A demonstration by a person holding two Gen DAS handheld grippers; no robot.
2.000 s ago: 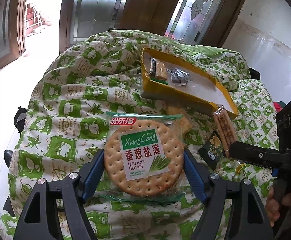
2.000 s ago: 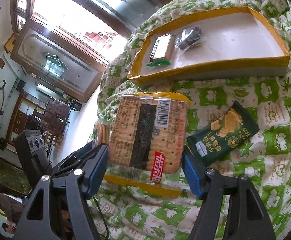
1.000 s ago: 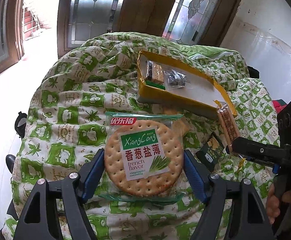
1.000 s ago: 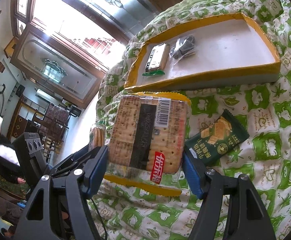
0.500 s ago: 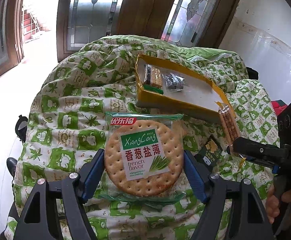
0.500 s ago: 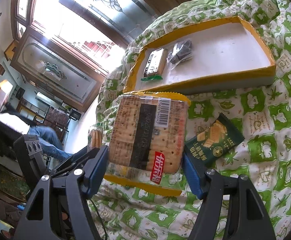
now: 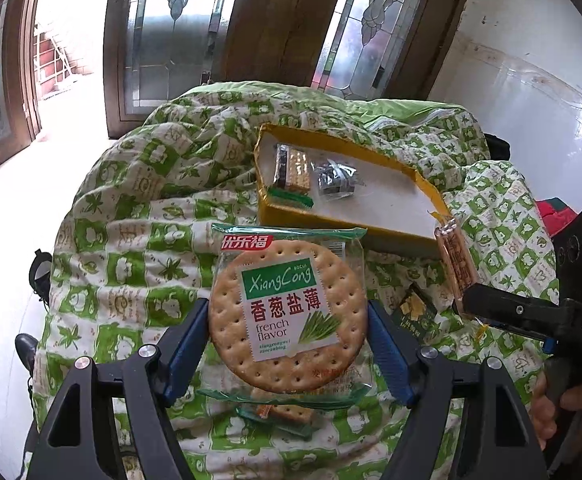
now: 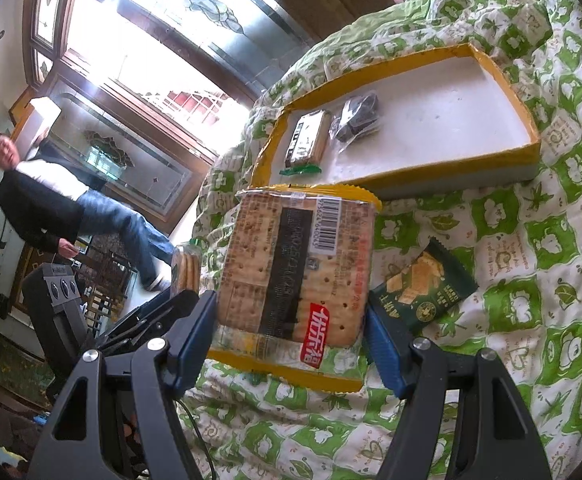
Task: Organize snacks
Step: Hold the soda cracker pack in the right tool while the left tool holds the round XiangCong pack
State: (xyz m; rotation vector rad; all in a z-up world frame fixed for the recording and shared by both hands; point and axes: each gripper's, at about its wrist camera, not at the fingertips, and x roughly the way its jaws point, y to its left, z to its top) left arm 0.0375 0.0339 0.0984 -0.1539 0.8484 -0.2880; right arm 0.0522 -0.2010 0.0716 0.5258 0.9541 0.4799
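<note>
Left wrist view: the left tool [image 7: 289, 320] pinches a round cracker pack [image 7: 287, 314] by its two sides. The blue pads [image 7: 189, 344] press on the edges of the pack, and the pack is up off the green and white quilt [image 7: 131, 240]. A small snack [image 7: 279, 414] lies on the quilt under the pack.

Farther back sits a yellow tray [image 7: 291, 216] with a white floor. Two little snacks lie in its left end: a cracker bar [image 7: 293, 170] and a dark wrapped snack [image 7: 337, 180], side by side.

To the right, a hand [image 7: 559, 404] holds the right tool [image 7: 465, 304], which grips a square cracker pack [image 7: 455, 260] seen from its thin side.

In the right wrist view, the right tool [image 8: 291, 322] pinches that square cracker pack [image 8: 299, 268] with its back side and bar code showing. A dark green snack bag [image 8: 423, 286] lies on the quilt just right of it, near the tray [image 8: 411, 172]. A person [image 8: 51, 196] is far off in the room.
</note>
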